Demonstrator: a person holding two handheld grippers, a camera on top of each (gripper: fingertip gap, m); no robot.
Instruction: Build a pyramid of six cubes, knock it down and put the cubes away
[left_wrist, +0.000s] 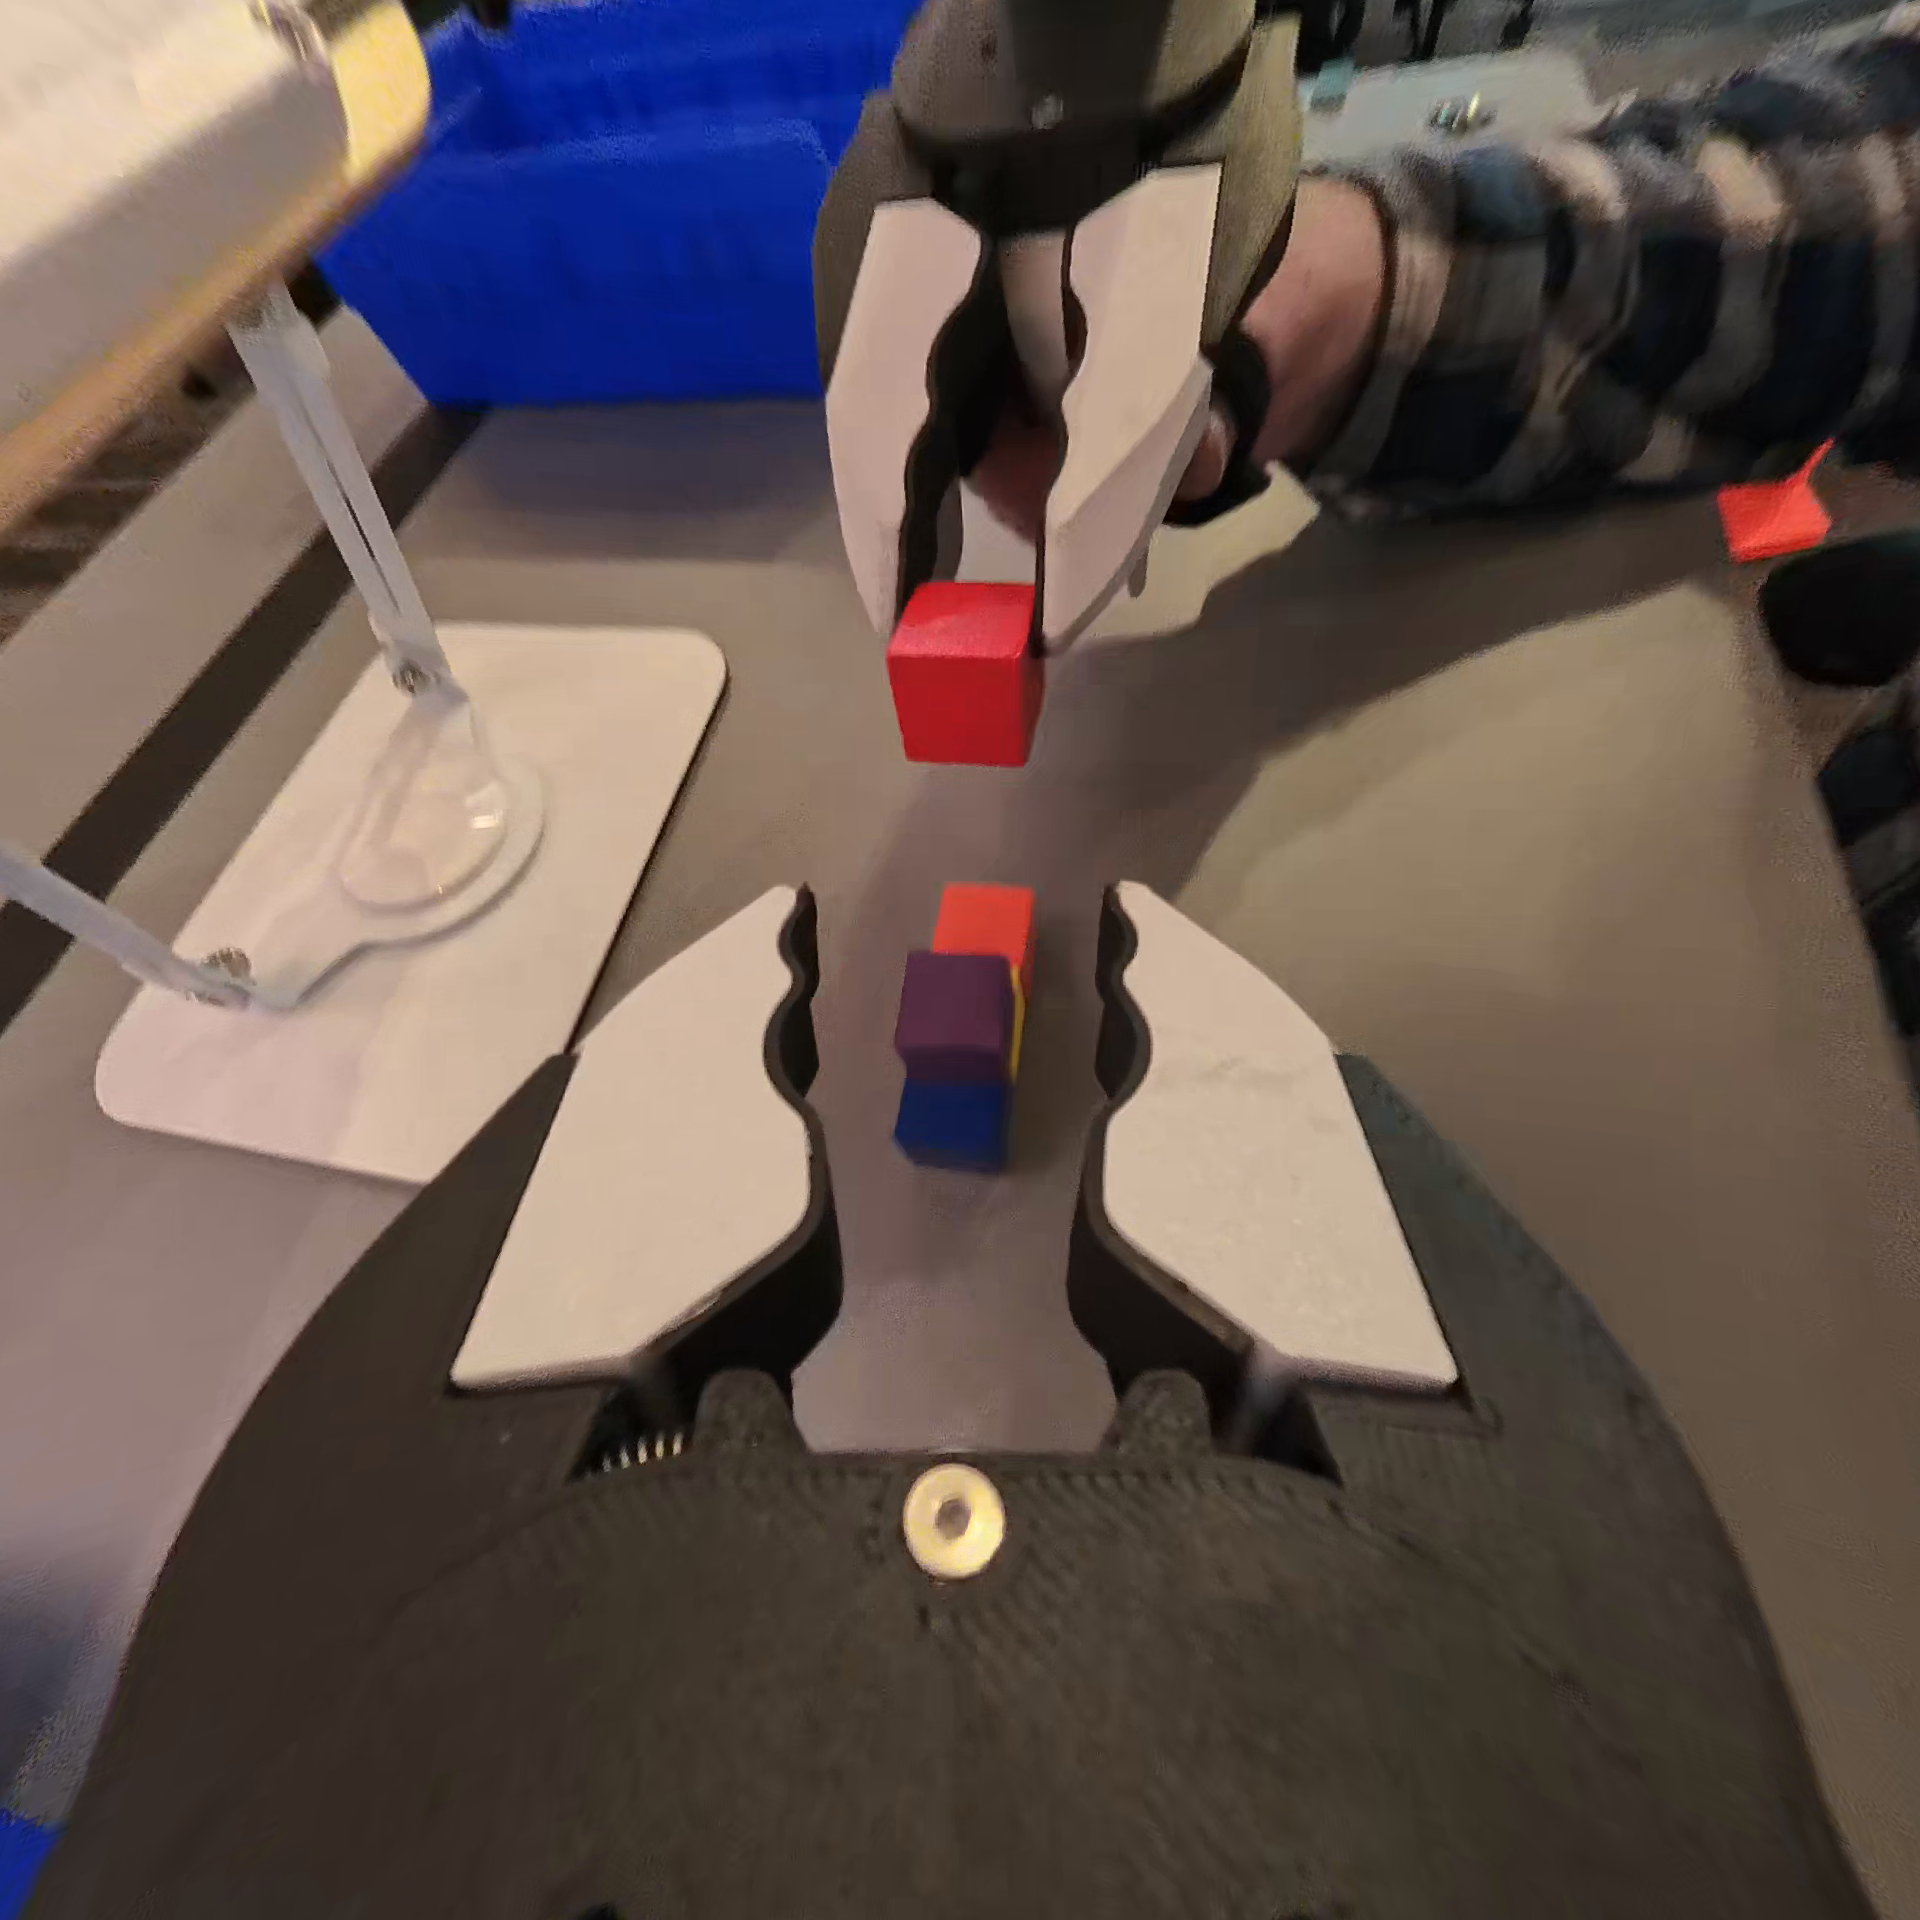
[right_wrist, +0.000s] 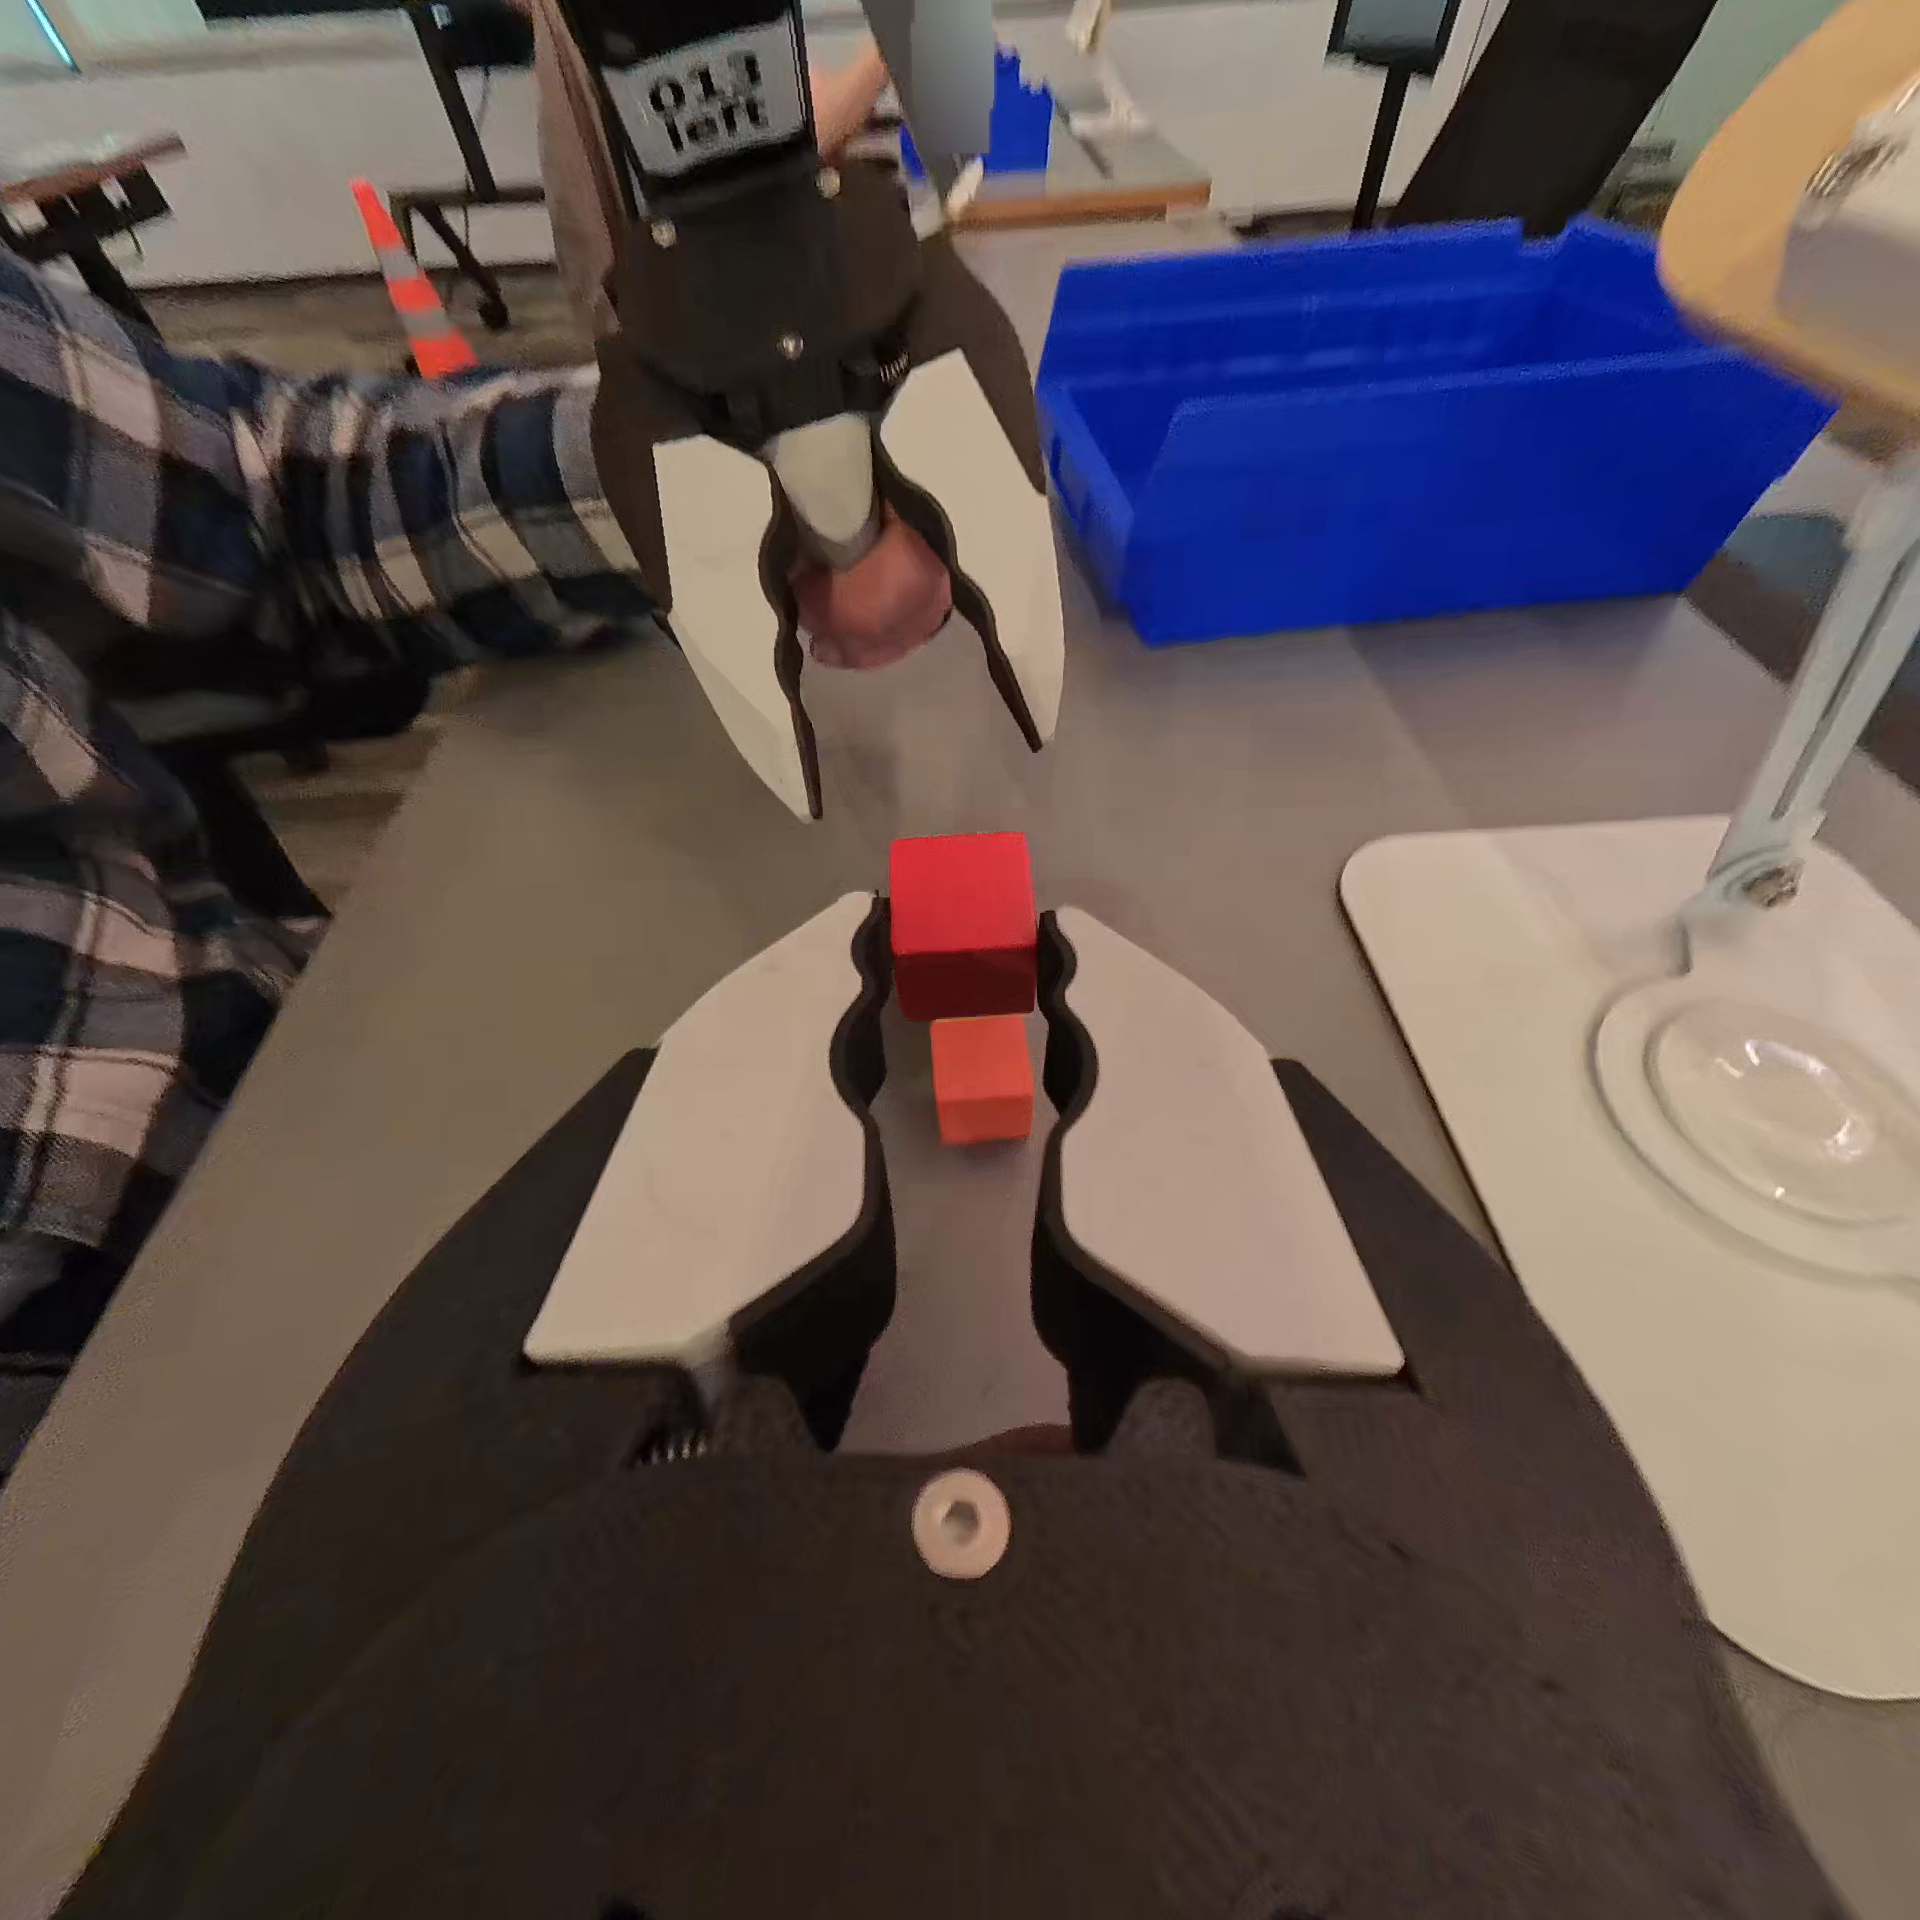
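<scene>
- Red cube (right_wrist: 961, 920) clamped at the tips of the right gripper (right_wrist: 964, 935), both pads pressed on its sides, lifted clear of the grey surface (right_wrist: 582, 935).
- Orange cube (right_wrist: 982, 1081) resting on the surface just below and behind the held cube, between the right gripper's fingers but untouched.
- Left gripper (left_wrist: 956, 935) spread wide, gripping nothing; purple cube (left_wrist: 951, 1013), blue cube (left_wrist: 951, 1122) and the orange cube clustered on the surface between its fingers, clear of both pads; a yellow edge showing beside the purple one.
- Blue bin (right_wrist: 1403, 436) beyond the right gripper, off to its right.
- White lamp base (right_wrist: 1662, 1143) on the right.
</scene>
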